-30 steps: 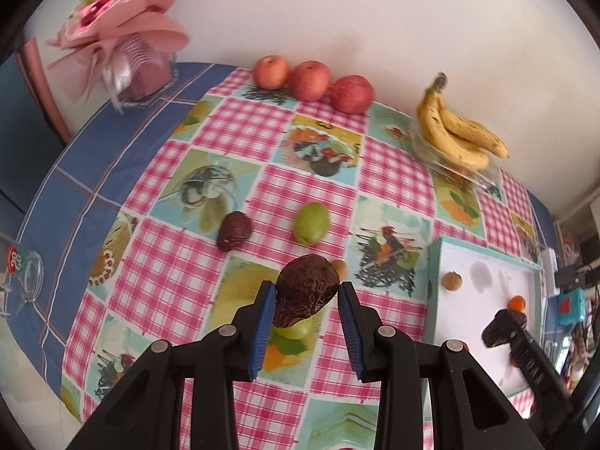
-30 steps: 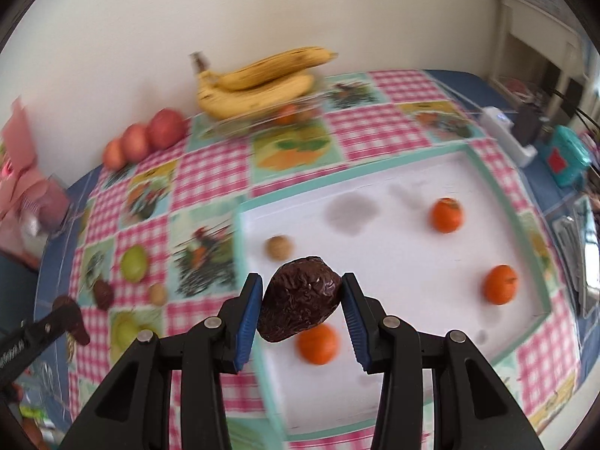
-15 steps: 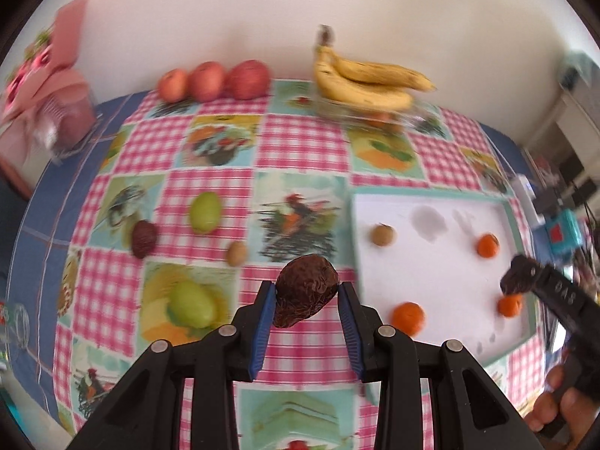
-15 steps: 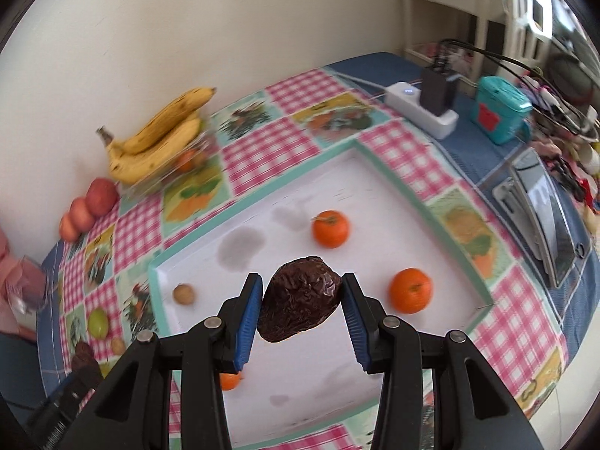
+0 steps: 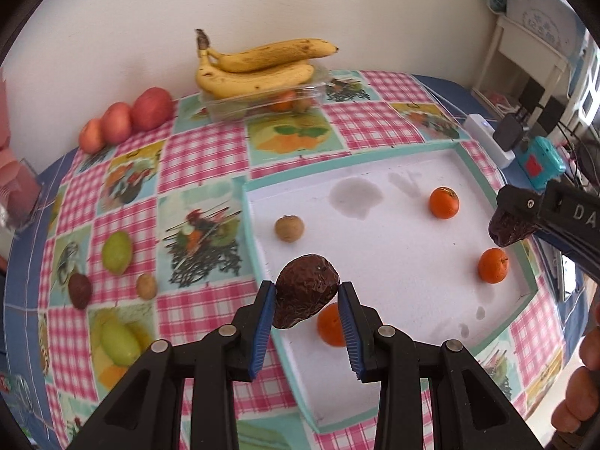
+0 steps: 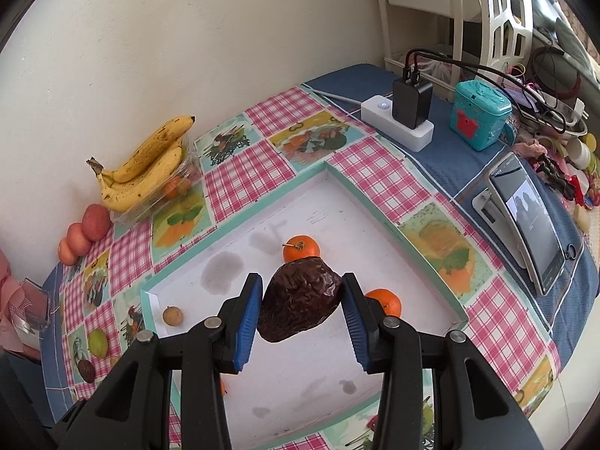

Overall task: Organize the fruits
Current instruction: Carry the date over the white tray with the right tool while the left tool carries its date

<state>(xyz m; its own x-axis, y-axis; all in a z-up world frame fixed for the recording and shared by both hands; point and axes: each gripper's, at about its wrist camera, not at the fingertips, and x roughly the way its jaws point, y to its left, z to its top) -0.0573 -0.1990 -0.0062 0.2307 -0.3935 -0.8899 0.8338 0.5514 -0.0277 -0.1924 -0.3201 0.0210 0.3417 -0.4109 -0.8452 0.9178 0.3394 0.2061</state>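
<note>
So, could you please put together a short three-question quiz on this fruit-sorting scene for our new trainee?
1. True or false: both the left gripper and the right gripper are closed on a dark wrinkled fruit.
2. How many oranges lie inside the white tray in the left wrist view?
3. Multiple choice: the bananas rest on A) the white tray, B) a clear plastic box, C) the bare tablecloth.

Key
1. True: each holds its own dark wrinkled fruit between the blue pads.
2. Three, plus one small brown round fruit.
3. B.
</note>
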